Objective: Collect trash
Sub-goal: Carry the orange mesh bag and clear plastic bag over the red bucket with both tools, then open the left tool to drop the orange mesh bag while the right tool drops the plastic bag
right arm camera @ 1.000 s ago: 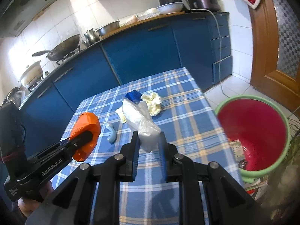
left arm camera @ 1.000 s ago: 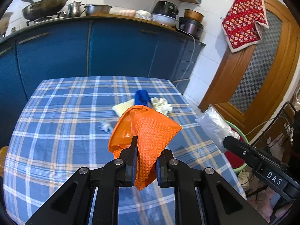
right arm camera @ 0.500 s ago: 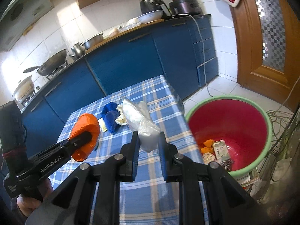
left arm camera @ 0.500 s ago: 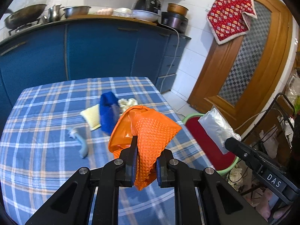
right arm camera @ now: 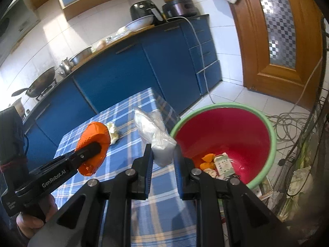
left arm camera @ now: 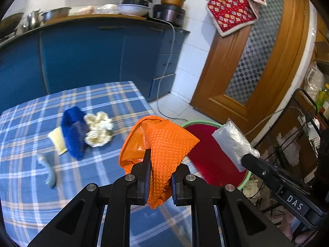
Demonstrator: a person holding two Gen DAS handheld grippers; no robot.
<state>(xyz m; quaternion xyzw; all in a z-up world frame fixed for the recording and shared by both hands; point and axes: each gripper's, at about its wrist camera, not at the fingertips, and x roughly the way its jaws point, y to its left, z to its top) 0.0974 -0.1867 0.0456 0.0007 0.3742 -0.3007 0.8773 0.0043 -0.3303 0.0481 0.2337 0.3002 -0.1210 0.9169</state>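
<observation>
Crumpled orange textured glove point(left arm camera: 164, 144) clamped in left tongs point(left arm camera: 158, 177); clear plastic bag point(right arm camera: 158, 142) clamped in right tongs point(right arm camera: 163, 160), carried toward red green-rimmed bin point(right arm camera: 273, 135) for dumping.

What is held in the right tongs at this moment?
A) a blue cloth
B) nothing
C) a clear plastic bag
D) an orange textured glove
C: in the right wrist view the right tongs are closed on the clear plastic bag; the orange glove is in the left tongs.
</observation>
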